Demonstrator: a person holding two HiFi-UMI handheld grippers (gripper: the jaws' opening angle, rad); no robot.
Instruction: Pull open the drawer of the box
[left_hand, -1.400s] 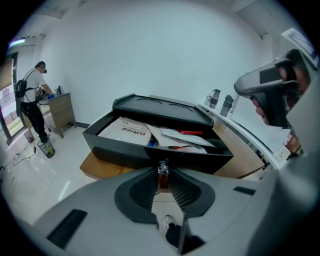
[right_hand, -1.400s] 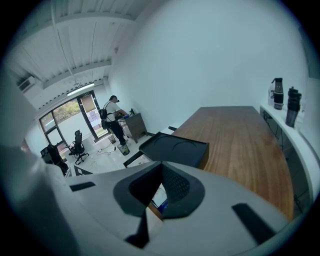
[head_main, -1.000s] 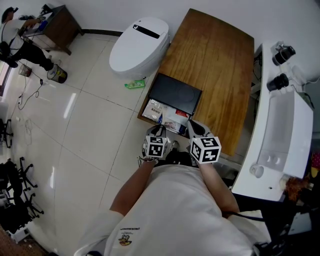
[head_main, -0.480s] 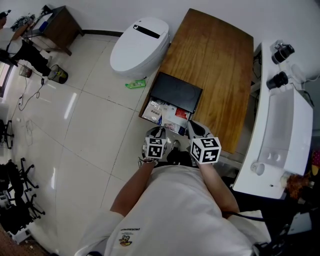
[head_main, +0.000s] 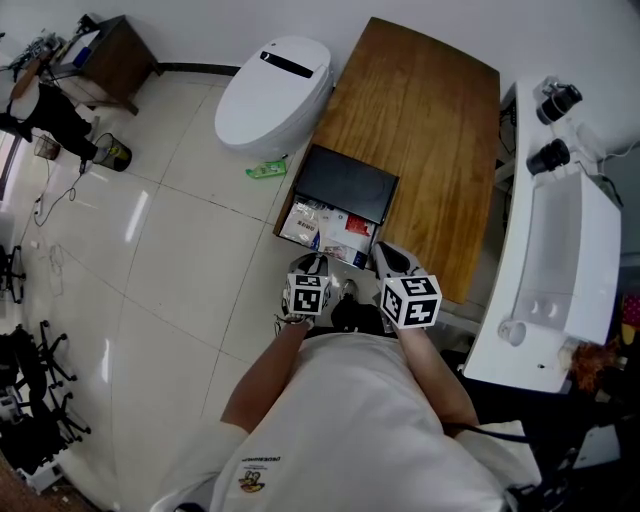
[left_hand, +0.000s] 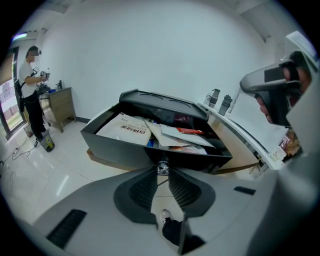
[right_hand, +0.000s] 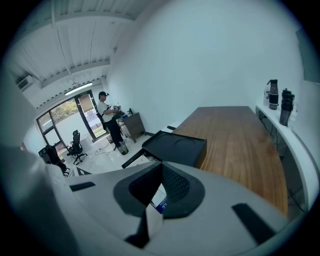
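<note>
Your left gripper (left_hand: 163, 173) has its jaws narrowly closed on the small metal knob (left_hand: 163, 166) of the drawer (left_hand: 120, 150). The drawer stands pulled out of the black box (head_main: 345, 185) at the edge of the wooden table (head_main: 420, 110). Your right gripper (right_hand: 160, 166) hovers beside it, jaws together and empty.

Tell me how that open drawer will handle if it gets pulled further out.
The drawer is packed with papers, so it probably feels fairly heavy and drags. It stands far out of the box, so it may sag or come free. Its small shiny knob could slip.
</note>
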